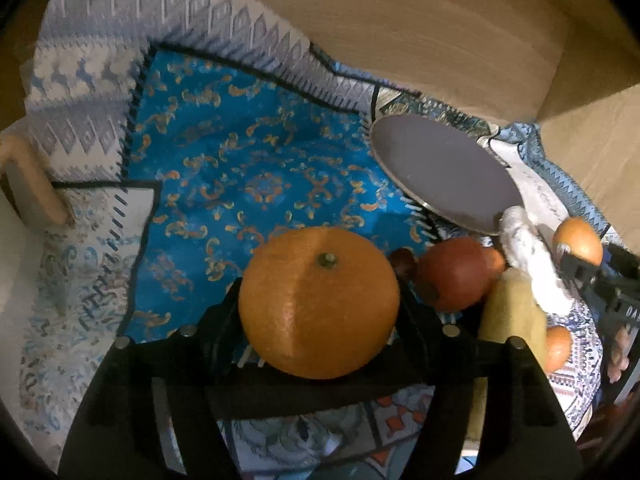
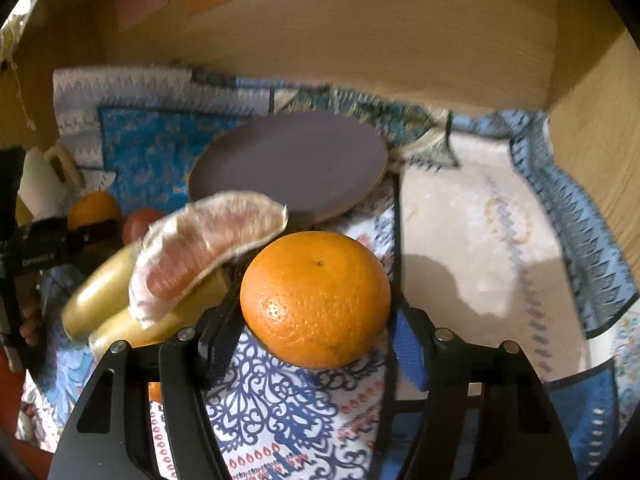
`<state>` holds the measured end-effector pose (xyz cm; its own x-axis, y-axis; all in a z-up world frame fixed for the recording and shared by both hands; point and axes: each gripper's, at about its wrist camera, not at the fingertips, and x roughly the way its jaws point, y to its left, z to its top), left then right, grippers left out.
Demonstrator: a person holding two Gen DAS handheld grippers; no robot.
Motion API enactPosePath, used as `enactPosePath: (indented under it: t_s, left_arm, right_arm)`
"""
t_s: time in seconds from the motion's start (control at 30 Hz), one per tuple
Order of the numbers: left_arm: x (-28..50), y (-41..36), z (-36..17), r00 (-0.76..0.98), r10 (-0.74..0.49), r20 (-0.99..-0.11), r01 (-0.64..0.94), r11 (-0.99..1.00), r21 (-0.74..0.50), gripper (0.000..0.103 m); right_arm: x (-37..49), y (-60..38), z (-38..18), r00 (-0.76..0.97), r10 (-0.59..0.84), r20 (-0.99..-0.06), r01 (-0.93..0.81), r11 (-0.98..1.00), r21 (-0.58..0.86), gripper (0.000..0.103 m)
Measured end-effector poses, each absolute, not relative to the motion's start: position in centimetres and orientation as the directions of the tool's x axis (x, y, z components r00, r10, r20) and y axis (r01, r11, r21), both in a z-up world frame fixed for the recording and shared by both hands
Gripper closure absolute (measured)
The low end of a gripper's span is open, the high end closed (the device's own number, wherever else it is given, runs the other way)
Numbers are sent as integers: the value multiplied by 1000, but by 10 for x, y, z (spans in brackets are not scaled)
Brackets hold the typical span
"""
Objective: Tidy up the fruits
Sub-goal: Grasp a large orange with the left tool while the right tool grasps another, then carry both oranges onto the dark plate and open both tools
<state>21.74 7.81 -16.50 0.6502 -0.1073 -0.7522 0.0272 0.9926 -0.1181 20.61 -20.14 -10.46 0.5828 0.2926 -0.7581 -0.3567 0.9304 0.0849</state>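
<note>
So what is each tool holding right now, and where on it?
Each grips an orange across its sides: the left tool holds the orange with the stem, the right tool holds the other orange.

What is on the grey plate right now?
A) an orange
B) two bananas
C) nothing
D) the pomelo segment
C: both wrist views show the grey plate bare, while the left gripper and the right gripper each hold an orange, one and the other, short of it.
</note>
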Motion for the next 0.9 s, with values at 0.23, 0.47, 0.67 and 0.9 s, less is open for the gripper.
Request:
enactPosePath:
  t_s: [0.23,0.47,0.67,0.9]
  left_arm:
    - [199,67,-121,738,-96,-668,64,995,-72,34]
    - [195,58,-79,807,-93,-583,72,996,-60,34]
    - [208,49,-56,841,-84,-534,65,996,-56,34]
    - [243,32,-50,844,-71,-532,68,997,-26,34]
  right_arm:
    - [206,-207,-63,679,286,-676,-354,934,40,39]
    - [211,-199,-26,751,310,-583,-364,931,25,39]
    - [227,-183,-12,773,322,-547,-390,921,-9,39]
    - [251,-163,-24,757,337,-560,-421,907,-22,39]
